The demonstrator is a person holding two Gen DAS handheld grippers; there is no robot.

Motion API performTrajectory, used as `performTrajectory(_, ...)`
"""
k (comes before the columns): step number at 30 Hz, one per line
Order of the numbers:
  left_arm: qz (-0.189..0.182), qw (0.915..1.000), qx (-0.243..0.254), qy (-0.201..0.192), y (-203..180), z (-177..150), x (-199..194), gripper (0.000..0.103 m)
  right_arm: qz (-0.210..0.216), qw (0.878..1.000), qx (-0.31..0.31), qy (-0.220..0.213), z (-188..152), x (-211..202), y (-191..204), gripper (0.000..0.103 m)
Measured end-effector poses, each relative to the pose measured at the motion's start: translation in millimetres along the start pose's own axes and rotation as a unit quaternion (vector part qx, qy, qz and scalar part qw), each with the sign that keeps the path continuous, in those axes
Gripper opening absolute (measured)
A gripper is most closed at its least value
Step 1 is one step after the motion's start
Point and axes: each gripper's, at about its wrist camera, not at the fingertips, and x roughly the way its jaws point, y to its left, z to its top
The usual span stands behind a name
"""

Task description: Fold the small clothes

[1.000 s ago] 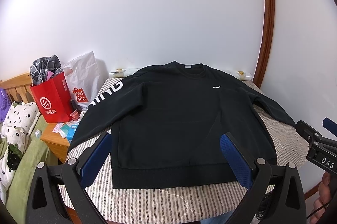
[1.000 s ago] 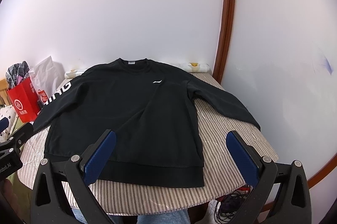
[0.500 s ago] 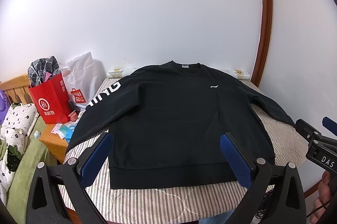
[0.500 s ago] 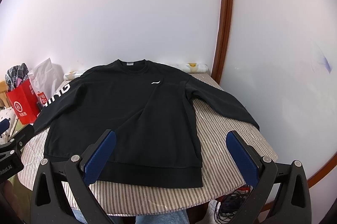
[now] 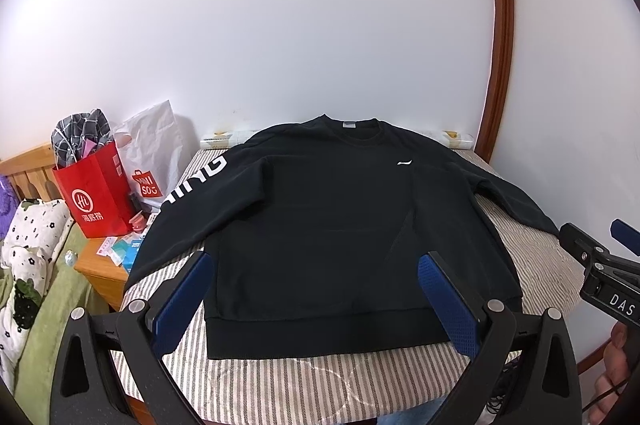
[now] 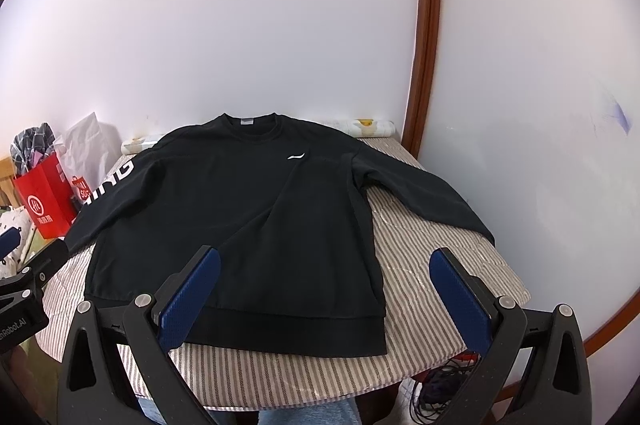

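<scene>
**Both grippers drawn slightly back, sweatshirt still unfolded**

Over the last second both cameras have eased back and up a little: the black sweatshirt sits marginally smaller in each view, and nothing on it has shifted. It lies flat and face up on the striped worktop, collar toward the wall, hem toward the person, both sleeves spread outward. That reads as a pause before the first fold, with no step of the task begun.

The left hand-held gripper hovers above the hem with its blue pads wide apart and nothing between them. The right hand-held gripper is equally wide and empty, hanging over the hem's right corner.

The left wrist view shows the lettered left sleeve running off the worktop edge toward a red paper bag and a white shopping bag on a wooden bedside cabinet, beside a bed. The right wrist view shows instead the whole plain right sleeve reaching the worktop's far corner, and cables on the floor below.
</scene>
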Motion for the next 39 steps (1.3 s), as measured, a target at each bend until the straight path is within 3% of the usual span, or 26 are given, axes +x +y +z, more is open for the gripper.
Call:
performTrajectory(21,-0.006,1.0000,-0.001,-0.002,5,-2,4,0.103,-0.002,1.000,-0.009,0.000,-5,5,4,0.103)
performTrajectory(30,-0.014,0.9995,-0.013,0.023,18,-5,42,0.103,0.004,1.000,-0.016,0.015,-6,34,13,0.103)
performTrajectory(36,-0.018,0.9956,-0.076,0.053,58,-18,91,0.102,0.002,0.998,-0.042,0.051,-20,86,21,0.103)
performTrajectory(39,-0.039,0.9901,-0.121,0.060,86,-30,115,0.102,0.031,0.996,-0.049,0.066,-29,113,24,0.103)
